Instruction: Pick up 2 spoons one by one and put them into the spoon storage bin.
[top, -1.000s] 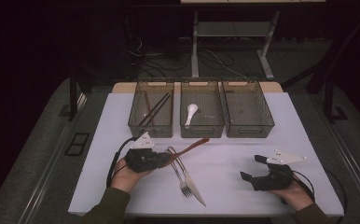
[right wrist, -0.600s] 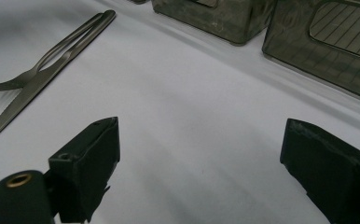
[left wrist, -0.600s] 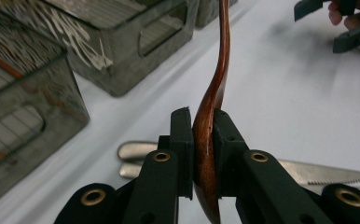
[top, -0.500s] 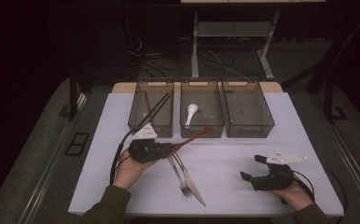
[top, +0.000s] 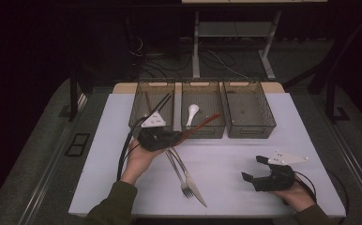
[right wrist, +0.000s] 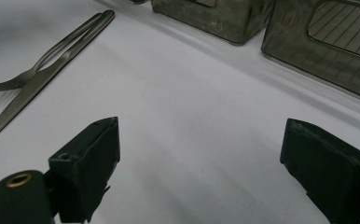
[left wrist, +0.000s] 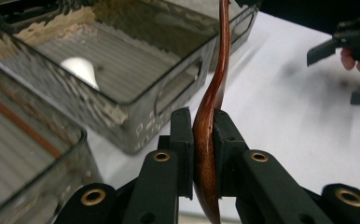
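Left hand-held gripper (top: 177,137): jaws closed on a reddish-brown wooden spoon (top: 201,126), seen in the left gripper view clamped edge-on at its widest part, the slim handle running away from the jaws. The edge-on pinch probably gives the flat pads two firm faces to bear on.

Wooden spoon position: lifted off the white surface (top: 226,159), its free end reaching toward 1 o'clock over the front wall of the middle smoked-plastic bin (top: 202,129). Held low and nearly level, which I judge suits sliding it over the rim.

Bins: three in a row at 12 o'clock on the surface. Left bin (top: 139,115) holds dark chopsticks (top: 162,101); the middle one holds a white ceramic soup spoon (top: 192,113); right bin (top: 249,126) looks empty. One kind per bin suggests sorting, so the wooden spoon likely belongs with the other spoon.

Right hand-held gripper (top: 256,172): jaws wide apart, holding nothing, at about 4 o'clock just over the surface. Judged parked clear of the left hand's path.

Remaining cutlery: a steel fork (top: 179,172) and steel table knife (top: 191,177) lie crossed at the centre of the surface, handles toward 11 o'clock. Probably next for the right bin.

Risk: the long free end could catch the bin rim.
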Demonstrator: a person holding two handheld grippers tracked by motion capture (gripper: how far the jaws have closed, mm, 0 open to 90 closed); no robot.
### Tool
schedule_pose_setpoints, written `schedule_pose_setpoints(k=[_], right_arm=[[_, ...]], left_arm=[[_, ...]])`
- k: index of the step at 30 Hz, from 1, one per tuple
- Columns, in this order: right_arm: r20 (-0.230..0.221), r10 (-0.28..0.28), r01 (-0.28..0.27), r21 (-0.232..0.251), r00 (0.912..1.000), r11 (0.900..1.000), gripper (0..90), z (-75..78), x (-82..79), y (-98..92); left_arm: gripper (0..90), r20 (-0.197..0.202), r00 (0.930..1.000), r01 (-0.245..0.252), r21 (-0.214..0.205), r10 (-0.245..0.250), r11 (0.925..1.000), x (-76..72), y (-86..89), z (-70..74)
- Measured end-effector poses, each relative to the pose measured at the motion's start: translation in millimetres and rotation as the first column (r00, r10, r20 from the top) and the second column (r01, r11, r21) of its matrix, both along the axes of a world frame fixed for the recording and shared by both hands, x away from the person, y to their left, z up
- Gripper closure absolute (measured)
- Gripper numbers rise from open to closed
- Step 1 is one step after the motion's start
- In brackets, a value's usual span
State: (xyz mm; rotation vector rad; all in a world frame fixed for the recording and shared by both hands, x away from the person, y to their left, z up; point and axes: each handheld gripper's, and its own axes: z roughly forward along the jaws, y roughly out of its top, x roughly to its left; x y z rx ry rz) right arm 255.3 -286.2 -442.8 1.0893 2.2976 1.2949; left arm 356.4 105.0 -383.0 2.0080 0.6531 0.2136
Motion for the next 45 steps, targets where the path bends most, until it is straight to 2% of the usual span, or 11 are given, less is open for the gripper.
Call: schedule_pose_setpoints(k=[8, 18, 24, 27, 31, 32, 37, 39, 45], right_arm=[[0.001, 0.003, -0.003, 0.003, 1.0000, 1.0000, 12.2, 0.2, -0.3, -0.6], [0.002, 0.003, -0.003, 0.006, 1.0000, 1.0000, 12.1, 0.3, 0.0, -1.5], [0.003, 0.005, -0.005, 0.007, 1.0000, 1.0000, 12.2, 0.4, -0.2, -1.7], [0.003, 0.005, -0.005, 0.009, 1.0000, 0.9999, 12.2, 0.6, -0.4, -1.8], [0.001, 0.005, -0.005, 0.011, 1.0000, 0.9999, 12.2, 1.0, -0.8, -1.8], [0.001, 0.006, -0.006, 0.010, 1.0000, 0.9999, 12.2, 1.0, -0.9, -1.9], [0.003, 0.009, -0.009, 0.010, 1.0000, 0.9999, 12.2, 1.1, -0.9, -2.1], [0.003, 0.009, -0.009, 0.010, 1.0000, 0.9999, 12.2, 1.1, -0.9, -2.0], [0.003, 0.008, -0.008, 0.009, 1.0000, 0.9999, 12.2, 1.1, -0.9, -1.8]], left_arm=[[80.9, 0.006, 0.9999, -0.015, -0.025, 0.015, 0.9996, 23.4, -15.2, 4.1], [80.9, 0.012, 0.9970, -0.076, -0.063, 0.077, 0.9952, 55.4, -26.8, 9.1], [80.8, 0.020, 0.9939, -0.108, -0.020, 0.109, 0.9939, 69.2, -38.1, 8.1], [80.8, 0.009, 0.9928, -0.120, 0.019, 0.119, 0.9926, 74.0, -43.6, 4.7], [80.7, -0.006, 0.9889, -0.148, 0.079, 0.149, 0.9859, 78.3, -47.9, -2.4], [80.7, -0.011, 0.9894, -0.143, 0.107, 0.145, 0.9839, 79.2, -47.2, -3.5], [79.1, -0.022, 0.9890, -0.142, 0.125, 0.146, 0.9819, 80.4, -49.7, -7.6], [70.7, -0.019, 0.9885, -0.147, 0.119, 0.150, 0.9820, 80.5, -50.4, -7.7], [63.6, -0.021, 0.9893, -0.141, 0.107, 0.144, 0.9842, 79.6, -50.7, -7.7]])
